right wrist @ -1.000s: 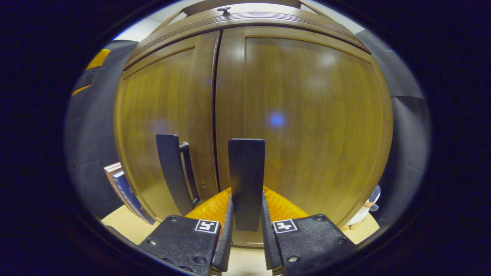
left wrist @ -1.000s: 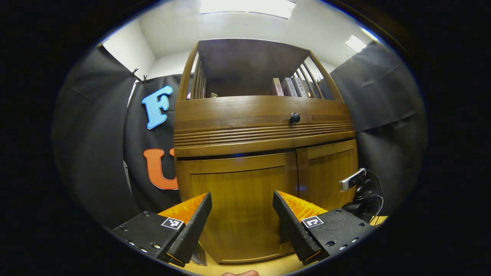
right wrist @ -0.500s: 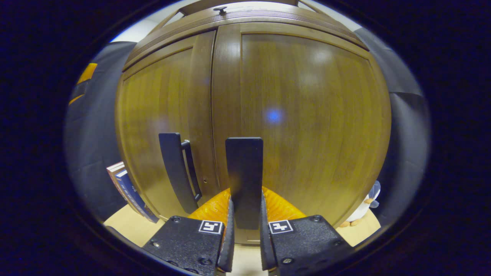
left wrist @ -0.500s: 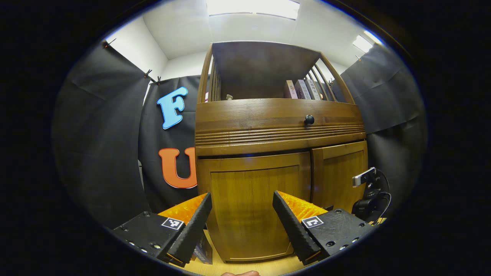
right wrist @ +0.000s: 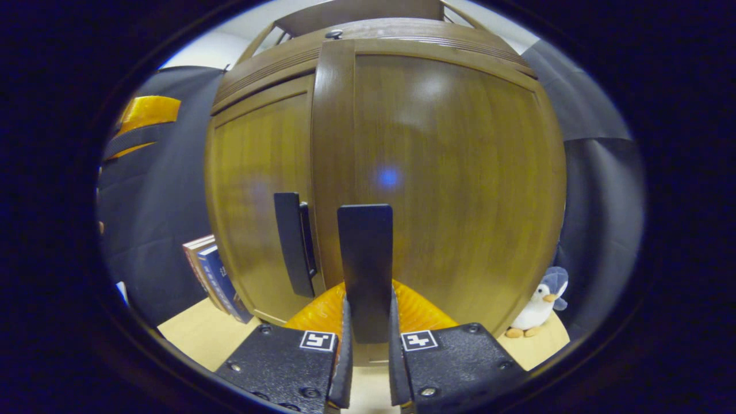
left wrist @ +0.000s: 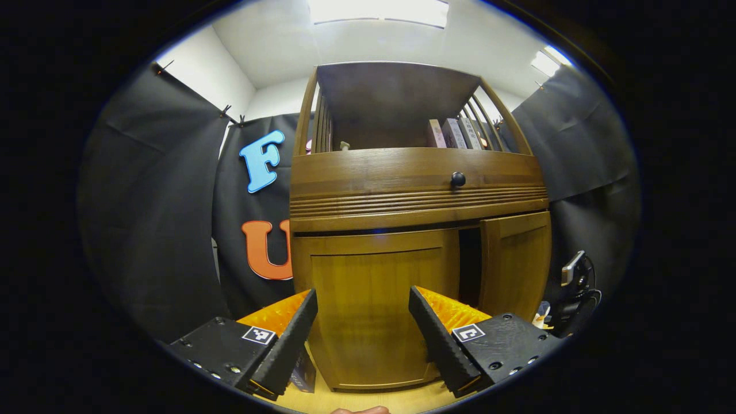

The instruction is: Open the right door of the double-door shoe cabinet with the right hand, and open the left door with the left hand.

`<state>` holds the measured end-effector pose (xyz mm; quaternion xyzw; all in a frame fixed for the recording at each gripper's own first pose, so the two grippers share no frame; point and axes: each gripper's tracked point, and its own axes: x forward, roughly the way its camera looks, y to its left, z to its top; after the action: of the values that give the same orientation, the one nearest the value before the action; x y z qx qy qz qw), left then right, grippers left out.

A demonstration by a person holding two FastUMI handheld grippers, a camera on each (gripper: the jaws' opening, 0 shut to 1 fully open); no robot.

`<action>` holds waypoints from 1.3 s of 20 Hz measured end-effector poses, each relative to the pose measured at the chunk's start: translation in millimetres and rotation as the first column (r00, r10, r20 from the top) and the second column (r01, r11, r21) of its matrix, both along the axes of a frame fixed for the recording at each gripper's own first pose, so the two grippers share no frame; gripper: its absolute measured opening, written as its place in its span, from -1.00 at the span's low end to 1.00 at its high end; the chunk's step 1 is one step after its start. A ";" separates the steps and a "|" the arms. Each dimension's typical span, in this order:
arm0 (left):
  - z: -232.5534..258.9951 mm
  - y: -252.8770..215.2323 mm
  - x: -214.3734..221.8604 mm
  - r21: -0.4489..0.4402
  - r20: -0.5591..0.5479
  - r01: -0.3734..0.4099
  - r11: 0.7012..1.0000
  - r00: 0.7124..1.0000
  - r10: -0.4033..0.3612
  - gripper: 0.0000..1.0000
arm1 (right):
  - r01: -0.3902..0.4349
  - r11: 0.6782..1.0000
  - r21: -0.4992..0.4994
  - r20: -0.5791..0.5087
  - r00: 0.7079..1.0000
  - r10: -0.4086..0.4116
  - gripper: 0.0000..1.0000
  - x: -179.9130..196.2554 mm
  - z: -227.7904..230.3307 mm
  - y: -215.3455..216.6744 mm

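Observation:
The wooden shoe cabinet (left wrist: 414, 172) stands close in front. In the left gripper view its left door (left wrist: 374, 305) is closed, and the right door (left wrist: 514, 259) stands ajar with a dark gap beside it. My left gripper (left wrist: 362, 328) hangs open in front of the left door, holding nothing. In the right gripper view my right gripper (right wrist: 367, 313) is shut on the right door's flat dark handle (right wrist: 365, 259). The right door (right wrist: 454, 172) is swung toward me. The left door's handle (right wrist: 292, 241) sits just left of it, untouched.
A drawer knob (left wrist: 457, 179) sits above the doors, and books (left wrist: 454, 133) stand on the open shelf. On the pale tabletop (right wrist: 190, 333), books (right wrist: 210, 276) lean left of the cabinet and a penguin plush (right wrist: 537, 305) stands at its right.
The right door has swung out on its hinge, opening a dark gap between the doors. The right gripper stays shut on the handle. The left gripper stays open.

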<state>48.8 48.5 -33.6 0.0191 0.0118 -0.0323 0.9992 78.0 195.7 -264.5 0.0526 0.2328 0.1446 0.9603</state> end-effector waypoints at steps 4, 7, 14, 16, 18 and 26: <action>0.1 -19.0 -6.4 0.001 -0.004 0.021 1.000 1.000 -0.021 0.91 | -0.014 1.000 0.010 0.005 1.000 0.014 -0.43 -22.1 5.1 -12.4; -2.7 -35.8 -9.2 0.009 -0.008 0.039 0.999 0.999 -0.039 0.91 | -0.024 0.999 0.023 0.012 1.000 0.024 -0.43 -39.7 8.5 -23.9; -16.8 -70.3 -6.4 0.004 -0.054 0.073 0.997 0.996 -0.073 0.91 | -0.025 0.999 0.026 0.029 0.999 0.024 -0.46 -78.1 17.5 -57.9; -20.5 -74.8 -6.1 0.005 -0.066 0.071 0.997 0.995 -0.071 0.91 | -0.024 0.999 0.027 0.027 0.999 0.023 -0.48 -88.0 19.0 -68.7; -23.3 -82.9 -5.7 -0.002 -0.072 0.074 0.997 0.995 -0.074 0.91 | -0.012 1.000 0.023 0.031 0.999 0.012 -0.50 -94.2 20.5 -77.4; -30.7 -109.2 -4.2 -0.004 -0.080 0.088 0.996 0.993 -0.088 0.91 | 0.037 0.999 -0.030 0.037 0.999 -0.035 -0.53 -113.6 23.1 -115.7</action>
<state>44.6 -60.8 -64.2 0.0181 0.0511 -0.0772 0.9955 -35.5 80.0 -241.3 0.0393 0.2165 0.1246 0.9675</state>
